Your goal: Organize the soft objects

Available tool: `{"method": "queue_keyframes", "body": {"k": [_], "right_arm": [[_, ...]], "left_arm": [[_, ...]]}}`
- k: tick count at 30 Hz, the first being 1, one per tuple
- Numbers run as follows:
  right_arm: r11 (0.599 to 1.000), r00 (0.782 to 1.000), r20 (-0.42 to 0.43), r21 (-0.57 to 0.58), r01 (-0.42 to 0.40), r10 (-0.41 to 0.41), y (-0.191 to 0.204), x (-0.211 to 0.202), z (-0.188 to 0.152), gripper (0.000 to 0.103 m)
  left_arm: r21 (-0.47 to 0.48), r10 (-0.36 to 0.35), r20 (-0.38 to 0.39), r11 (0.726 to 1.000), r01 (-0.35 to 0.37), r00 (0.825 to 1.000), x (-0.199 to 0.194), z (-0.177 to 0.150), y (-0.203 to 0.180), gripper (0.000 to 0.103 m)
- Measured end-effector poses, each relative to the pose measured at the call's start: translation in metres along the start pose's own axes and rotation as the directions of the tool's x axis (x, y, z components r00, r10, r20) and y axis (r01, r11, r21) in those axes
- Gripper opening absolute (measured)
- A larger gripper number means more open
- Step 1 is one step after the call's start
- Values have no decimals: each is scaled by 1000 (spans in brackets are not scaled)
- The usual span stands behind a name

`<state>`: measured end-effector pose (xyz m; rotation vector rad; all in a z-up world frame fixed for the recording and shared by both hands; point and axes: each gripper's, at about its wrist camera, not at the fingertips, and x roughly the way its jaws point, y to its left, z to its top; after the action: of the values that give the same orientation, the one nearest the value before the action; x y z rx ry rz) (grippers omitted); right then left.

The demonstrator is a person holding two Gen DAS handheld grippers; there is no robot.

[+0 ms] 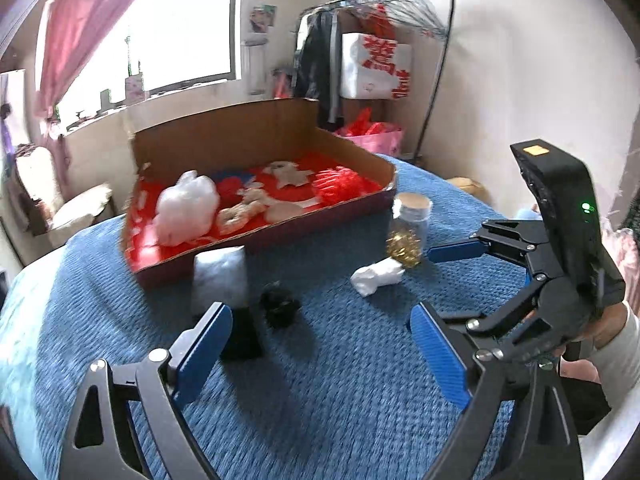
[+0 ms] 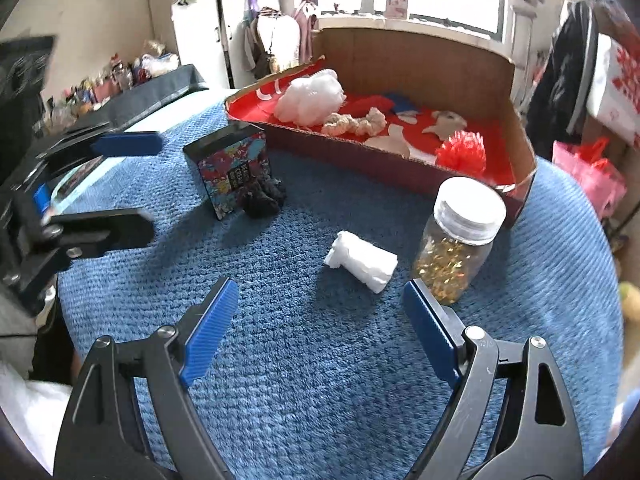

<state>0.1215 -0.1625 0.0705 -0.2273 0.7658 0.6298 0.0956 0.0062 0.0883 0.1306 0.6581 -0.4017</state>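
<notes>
Both grippers open over a blue-covered table, with a cardboard tray of soft things behind.

The cardboard tray [image 2: 520, 140], lined in red, holds a white mesh puff [image 2: 310, 98], a cream knitted piece [image 2: 354, 122], beige felt cutouts [image 2: 446, 122] and a red pompom [image 2: 462, 152]. On the blue cover [image 2: 320, 360] in front of it lie a white rolled cloth [image 2: 362, 260] and a black fuzzy clump [image 2: 262, 198]; the clump touches a small box [image 2: 232, 170] with a multicoloured printed face whose writing is too small to read. A clear jar [image 2: 460, 240] with a white lid holds gold bits. The left gripper [image 1: 320, 340] and the right gripper [image 2: 320, 320] both stand wide apart, nothing between their blue pads.
</notes>
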Motion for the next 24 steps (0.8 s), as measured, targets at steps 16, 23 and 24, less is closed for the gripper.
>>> {"method": "queue_keyframes", "body": {"k": [16, 23, 24], "right_arm": [[1000, 997, 83, 13, -10, 9, 5, -31, -7, 86], [1000, 996, 84, -21, -9, 11, 5, -29, -8, 86], [999, 997, 80, -33, -11, 14, 5, -26, -7, 86]], "left_arm": [[-87, 233, 57, 970, -228, 971, -97, 5, -24, 103], [-122, 193, 0, 974, -191, 981, -50, -22, -29, 103], [-128, 183, -3, 975, -182, 983, -40, -27, -27, 103]]}}
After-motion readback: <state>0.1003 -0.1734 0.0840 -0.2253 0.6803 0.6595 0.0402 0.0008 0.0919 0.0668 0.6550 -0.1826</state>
